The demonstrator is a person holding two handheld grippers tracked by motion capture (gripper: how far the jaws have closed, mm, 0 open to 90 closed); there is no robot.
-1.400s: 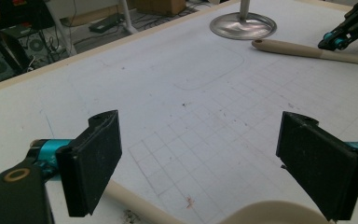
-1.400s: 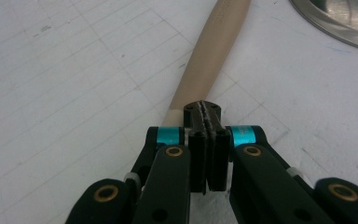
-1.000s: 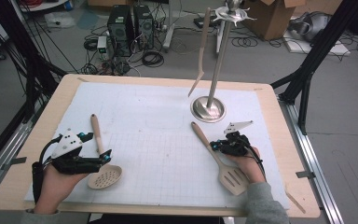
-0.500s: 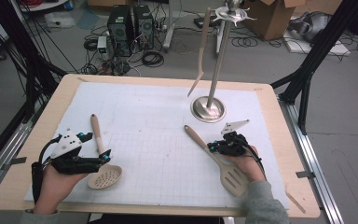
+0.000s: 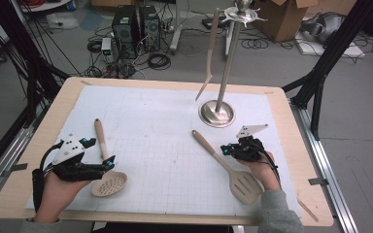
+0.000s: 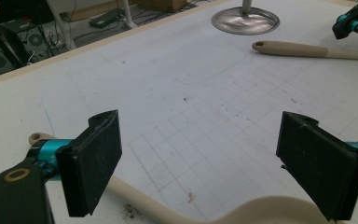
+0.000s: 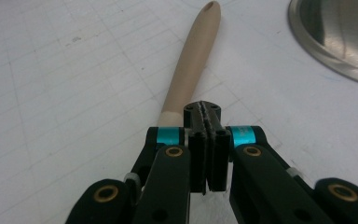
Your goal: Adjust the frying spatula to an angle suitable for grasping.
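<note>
A beige slotted spatula (image 5: pixel 218 158) lies on the white mat at the right, handle toward the far left, head by the person's right hand. My right gripper (image 5: pixel 225 150) is shut, pads pressed together, its tip low over the spatula's handle (image 7: pixel 191 70); nothing sits between the pads. My right gripper (image 7: pixel 207 109) hides where the handle passes beneath it. At the left lies a beige slotted spoon (image 5: pixel 109 184). My left gripper (image 5: pixel 100 152) stands open, one jaw on each side of the spoon's handle (image 6: pixel 135 198), not touching it. The left gripper (image 6: pixel 200 121) looks toward the spatula (image 6: pixel 307 50).
A metal stand with a round base (image 5: pixel 217 114) rises at the back right of the mat, a wooden spatula (image 5: pixel 210 53) hanging from its top. Computer towers (image 5: pixel 136 26), cables and a cardboard box lie on the floor beyond the table's wooden edge (image 5: pixel 175 83).
The spatula has swung a little, its handle end shifting left and nearer, with the shut right gripper moving along it. The left gripper and the spoon have stayed put.
</note>
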